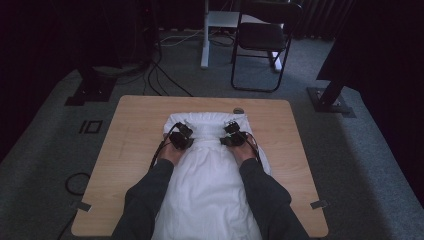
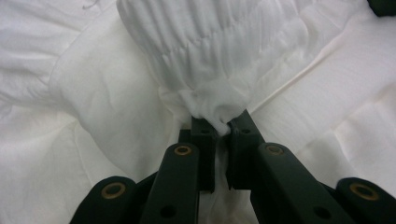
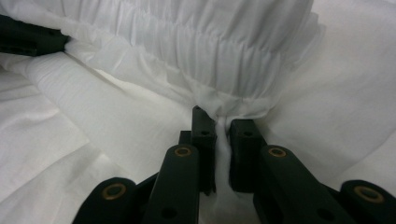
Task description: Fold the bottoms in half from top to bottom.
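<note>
The white cloth (image 1: 210, 175) lies flat on the wooden tabletop (image 1: 130, 145), spread from the near edge up toward the far one. Bare wood shows left of the left hand-held gripper (image 1: 181, 136) and right of the right hand-held gripper (image 1: 234, 134), so there is room on both sides. A small round thing (image 1: 238, 110) sits just past the cloth, beyond the right hand-held gripper. The cloth is soft and wrinkly, with a gathered, puckered band (image 2: 196, 51) just ahead of each gripper. Each hand-held gripper is pinched almost closed on a bit of that band, the jaws squeezing a little tuft of cloth
</note>
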Action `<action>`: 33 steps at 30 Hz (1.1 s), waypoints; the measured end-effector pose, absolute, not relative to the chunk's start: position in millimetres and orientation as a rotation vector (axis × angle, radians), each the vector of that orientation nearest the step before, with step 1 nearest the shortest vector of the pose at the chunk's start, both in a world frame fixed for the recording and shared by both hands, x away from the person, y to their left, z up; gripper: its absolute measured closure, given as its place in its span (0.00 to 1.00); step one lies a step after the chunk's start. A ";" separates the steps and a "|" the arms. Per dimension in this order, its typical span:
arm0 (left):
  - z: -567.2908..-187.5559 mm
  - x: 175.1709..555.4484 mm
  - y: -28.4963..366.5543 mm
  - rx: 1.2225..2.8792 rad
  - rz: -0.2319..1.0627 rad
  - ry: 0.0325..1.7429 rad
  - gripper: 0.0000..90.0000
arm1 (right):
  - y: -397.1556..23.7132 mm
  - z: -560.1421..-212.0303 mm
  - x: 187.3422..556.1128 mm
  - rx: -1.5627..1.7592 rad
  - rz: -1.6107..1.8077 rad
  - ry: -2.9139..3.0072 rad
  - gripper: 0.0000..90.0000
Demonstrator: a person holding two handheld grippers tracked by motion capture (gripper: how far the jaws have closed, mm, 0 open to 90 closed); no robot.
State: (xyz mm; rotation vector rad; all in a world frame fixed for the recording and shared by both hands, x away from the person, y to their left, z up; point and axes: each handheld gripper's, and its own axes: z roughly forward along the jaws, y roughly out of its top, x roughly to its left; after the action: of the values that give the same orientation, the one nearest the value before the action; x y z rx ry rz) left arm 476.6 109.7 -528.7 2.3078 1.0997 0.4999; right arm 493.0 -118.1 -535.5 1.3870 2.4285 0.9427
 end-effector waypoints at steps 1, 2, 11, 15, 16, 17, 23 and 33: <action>-528.8 477.8 113.3 2.283 0.462 1.116 0.94 | -117.9 -535.5 492.8 1.389 0.943 2.424 0.92; -528.7 478.0 116.5 2.266 0.437 1.124 0.94 | -117.6 -535.3 491.4 1.385 0.942 2.420 0.93; -472.6 450.0 130.4 2.086 0.456 0.995 0.95 | -138.1 -483.9 466.6 1.263 1.167 2.330 0.93; -429.2 420.2 134.7 1.993 0.489 0.879 0.95 | -149.7 -437.1 441.5 1.127 1.276 2.257 0.93; -419.0 410.9 135.4 1.978 0.500 0.849 0.95 | -151.9 -425.9 433.3 1.095 1.291 2.242 0.93; -409.6 401.3 136.1 1.970 0.515 0.818 0.95 | -154.1 -415.7 424.7 1.057 1.309 2.226 0.93; -394.9 345.2 142.7 1.941 0.494 0.712 0.94 | -161.9 -390.2 370.6 0.891 1.327 2.243 0.92; -501.9 304.8 127.8 2.137 0.268 0.797 0.94 | -167.9 -479.9 320.0 0.941 1.160 2.488 0.92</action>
State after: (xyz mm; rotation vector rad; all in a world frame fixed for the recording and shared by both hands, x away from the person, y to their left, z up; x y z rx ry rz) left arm 304.8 127.8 -501.9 2.1369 0.7966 0.2680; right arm 320.0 -167.9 -479.9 0.9406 2.4881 1.1604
